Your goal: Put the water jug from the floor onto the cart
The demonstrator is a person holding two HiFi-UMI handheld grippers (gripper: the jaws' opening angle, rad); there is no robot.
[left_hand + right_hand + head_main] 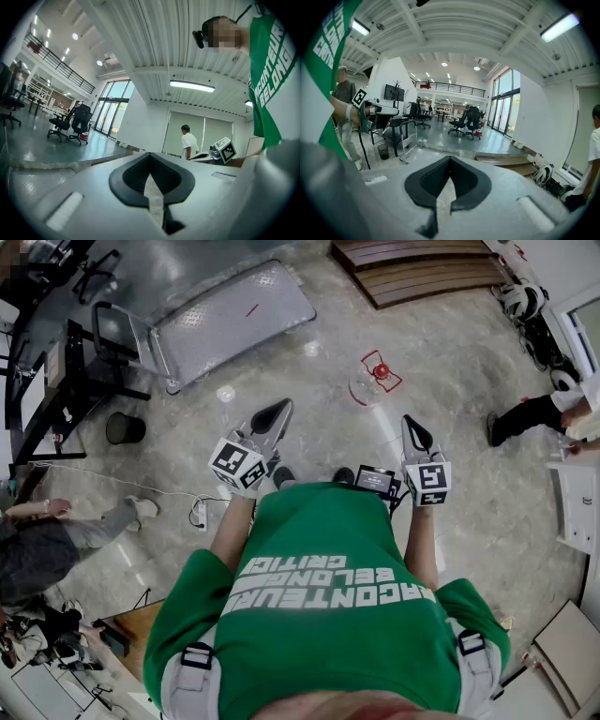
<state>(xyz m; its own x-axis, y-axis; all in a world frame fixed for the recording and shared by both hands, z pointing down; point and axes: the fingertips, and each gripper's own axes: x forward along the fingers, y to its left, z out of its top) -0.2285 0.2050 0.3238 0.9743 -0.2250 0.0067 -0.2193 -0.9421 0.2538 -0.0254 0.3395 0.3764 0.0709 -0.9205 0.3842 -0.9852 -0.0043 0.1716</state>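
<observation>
light: bright, ceiling strips, windows | floor glare | fisheye edges dark | focus sharp

Floor [450, 371]: grey marbled stone, polished, with light patches reflected in it. Entered as standing or lying directly on it: one flat platform cart [234, 320], its metal deck bare and its push handle raised at the left end; one clear water jug [372, 381] with red cap and red handle, cap uppermost, set well apart from the cart to its right; one black waste bin [125, 427], placed near a black desk frame [56, 381]; one white power strip [199, 514], with a white cable [112, 476] laid out leftward from it; one stepped wooden platform [422, 268] at the upper edge; bags [521, 300] heaped near the right wall.
</observation>
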